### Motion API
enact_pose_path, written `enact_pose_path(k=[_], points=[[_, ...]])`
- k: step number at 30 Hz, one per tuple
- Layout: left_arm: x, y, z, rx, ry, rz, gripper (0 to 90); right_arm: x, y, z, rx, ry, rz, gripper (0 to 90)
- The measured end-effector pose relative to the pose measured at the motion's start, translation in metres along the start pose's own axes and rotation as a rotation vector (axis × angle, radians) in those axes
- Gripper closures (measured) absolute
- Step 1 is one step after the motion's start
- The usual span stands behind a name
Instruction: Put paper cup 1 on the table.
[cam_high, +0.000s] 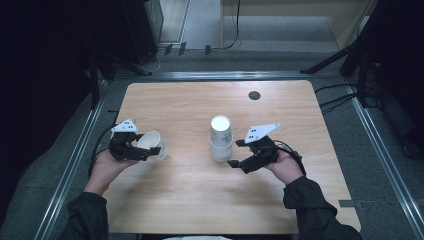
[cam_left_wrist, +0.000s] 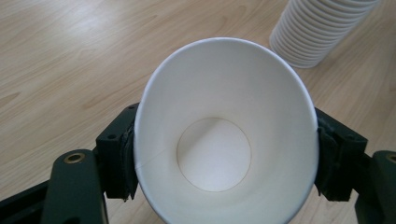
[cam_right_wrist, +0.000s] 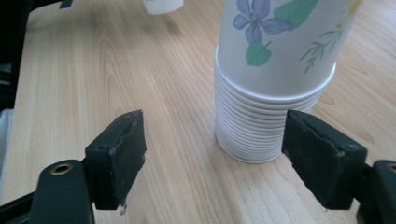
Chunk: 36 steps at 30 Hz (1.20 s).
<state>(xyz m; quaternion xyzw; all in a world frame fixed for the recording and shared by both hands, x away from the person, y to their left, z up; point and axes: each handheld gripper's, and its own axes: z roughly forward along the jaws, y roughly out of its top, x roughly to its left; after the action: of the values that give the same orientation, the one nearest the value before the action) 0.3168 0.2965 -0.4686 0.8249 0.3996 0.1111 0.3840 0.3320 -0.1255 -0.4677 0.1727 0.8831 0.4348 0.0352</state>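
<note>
The left gripper (cam_high: 150, 148) is clamped on a single white paper cup (cam_high: 153, 143), its two black jaws pressing the cup's opposite sides just below the rim; in the left gripper view the white paper cup (cam_left_wrist: 224, 135) is tipped with its open mouth toward the camera, showing a plain white inside and round bottom. This cup is held to the left of the tall stack of upside-down white paper cups (cam_high: 220, 138), well apart from it, and appears to hang just above the light wooden tabletop (cam_high: 190, 195), though contact is hard to judge from above. The right gripper (cam_high: 237, 152) sits just to the right of the stack with its jaws spread wide and nothing between them. In the right gripper view the stack (cam_right_wrist: 275, 79) stands upright on the tabletop (cam_right_wrist: 93, 70) just beyond the jaws, its outermost cup printed with blue flowers and green leaves above many nested rims. Beyond the stack, near the tabletop's far edge, lies a small dark round hole (cam_high: 254, 95).
</note>
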Motion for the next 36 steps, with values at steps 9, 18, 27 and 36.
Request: enact_pose_path(k=[9,18,27,36], points=[[0.011,-0.004,0.003,0.029,0.061,-0.035,24.0,0.003,0.001,0.003,0.011,-0.013,-0.019,22.1],[0.021,-0.004,0.007,0.039,0.088,-0.075,23.0,0.007,-0.002,0.004,0.02,-0.001,-0.023,22.1],[0.027,0.0,0.017,0.062,0.094,-0.112,22.2,0.011,-0.007,0.002,0.023,-0.007,-0.027,22.1],[0.03,0.003,0.025,0.089,0.097,-0.118,21.8,0.012,-0.011,-0.002,0.025,-0.019,-0.021,22.0]])
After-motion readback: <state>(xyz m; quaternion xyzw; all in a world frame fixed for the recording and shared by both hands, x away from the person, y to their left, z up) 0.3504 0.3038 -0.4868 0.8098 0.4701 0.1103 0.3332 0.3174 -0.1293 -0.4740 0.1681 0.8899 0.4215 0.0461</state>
